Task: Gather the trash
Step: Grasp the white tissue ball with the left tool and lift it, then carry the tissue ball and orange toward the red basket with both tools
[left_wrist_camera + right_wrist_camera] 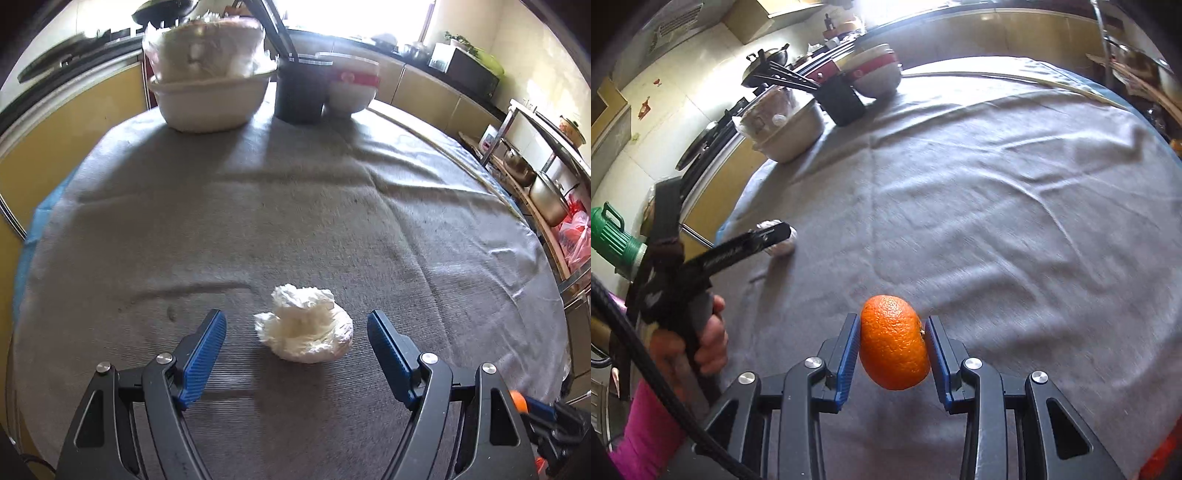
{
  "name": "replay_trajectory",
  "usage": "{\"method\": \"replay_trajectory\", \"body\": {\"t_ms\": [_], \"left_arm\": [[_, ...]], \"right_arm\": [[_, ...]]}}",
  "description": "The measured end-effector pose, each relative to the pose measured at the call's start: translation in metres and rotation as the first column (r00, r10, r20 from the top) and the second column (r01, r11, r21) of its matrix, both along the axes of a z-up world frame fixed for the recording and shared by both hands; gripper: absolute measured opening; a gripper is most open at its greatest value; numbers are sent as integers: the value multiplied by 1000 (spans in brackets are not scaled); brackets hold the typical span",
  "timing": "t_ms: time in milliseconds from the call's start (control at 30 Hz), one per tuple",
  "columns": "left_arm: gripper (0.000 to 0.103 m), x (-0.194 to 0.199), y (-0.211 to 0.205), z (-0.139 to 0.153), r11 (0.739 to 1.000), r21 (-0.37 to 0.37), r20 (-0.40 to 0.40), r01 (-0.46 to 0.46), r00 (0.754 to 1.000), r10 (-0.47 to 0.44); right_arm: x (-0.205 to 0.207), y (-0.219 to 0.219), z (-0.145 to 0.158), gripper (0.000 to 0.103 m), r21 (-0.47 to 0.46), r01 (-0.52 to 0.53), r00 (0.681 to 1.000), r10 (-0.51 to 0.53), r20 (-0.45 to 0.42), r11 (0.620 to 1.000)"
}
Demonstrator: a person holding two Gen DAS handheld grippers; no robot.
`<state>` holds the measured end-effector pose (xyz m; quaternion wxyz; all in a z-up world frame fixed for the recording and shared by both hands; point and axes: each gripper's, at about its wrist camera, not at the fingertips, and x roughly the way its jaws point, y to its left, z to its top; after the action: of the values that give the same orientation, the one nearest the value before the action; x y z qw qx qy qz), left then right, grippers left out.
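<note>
A crumpled white tissue (304, 328) lies on the grey tablecloth (295, 206) between the fingers of my left gripper (297, 321), which is wide open and not touching it. In the right wrist view the tissue (777, 240) is partly hidden behind the left gripper (768, 236). My right gripper (892, 341) is shut on an orange tangerine (894, 341) and holds it above the cloth. A beige basin (210, 96) lined with a plastic bag and holding white trash stands at the table's far left.
A black container (299, 92) and a white bowl with a red band (351, 88) stand next to the basin at the far edge. Yellow cabinets (66, 125) are on the left. A rack with metal pots (546, 192) is on the right.
</note>
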<state>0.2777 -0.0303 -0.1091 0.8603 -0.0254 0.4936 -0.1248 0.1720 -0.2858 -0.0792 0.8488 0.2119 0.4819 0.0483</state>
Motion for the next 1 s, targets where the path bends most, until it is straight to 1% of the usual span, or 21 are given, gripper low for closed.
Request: {"method": "replay_trajectory", "body": {"t_ms": [33, 67, 133, 200, 300, 400, 533, 667, 867, 1000], "left_arm": [[68, 0, 0, -3, 1000, -6, -9, -4, 1000, 3], [53, 0, -1, -7, 1000, -7, -24, -5, 1000, 5], [49, -5, 0, -5, 1000, -14, -5, -3, 1000, 3], [46, -10, 2, -2, 1000, -19, -3, -3, 1000, 3], [46, -21, 5, 4, 999, -33, -4, -5, 1000, 5], [46, -42, 8, 14, 999, -40, 17, 1, 1000, 0], [46, -73, 6, 22, 1000, 9, 45, 14, 999, -14], [46, -111, 5, 33, 999, 44, 96, 18, 995, -22], [46, -154, 6, 58, 995, 97, 170, 3, 985, -19], [46, -180, -2, 74, 990, 143, 213, 7, 976, -37]], "right_arm": [[-3, -2, -1, 39, 4, 4, 1000, -4, -2, 1000], [-6, -4, -2, 39, 9, 9, 1000, -9, -4, 1000], [-11, -7, -5, 39, 18, 15, 1000, -15, -7, 1000], [-17, -7, -4, 39, 24, 15, 1000, -15, -4, 1000], [-27, -6, 1, 39, 25, 11, 1000, -12, 16, 1000], [-38, -7, 8, 39, 30, 17, 999, -18, 46, 999], [-54, -9, 16, 39, 40, 31, 997, -33, 75, 999], [-73, -7, 24, 39, 34, 34, 994, -37, 100, 999], [-97, -5, 37, 39, 22, 38, 991, -41, 130, 999], [-113, -4, 46, 39, 17, 42, 988, -44, 151, 999]]}}
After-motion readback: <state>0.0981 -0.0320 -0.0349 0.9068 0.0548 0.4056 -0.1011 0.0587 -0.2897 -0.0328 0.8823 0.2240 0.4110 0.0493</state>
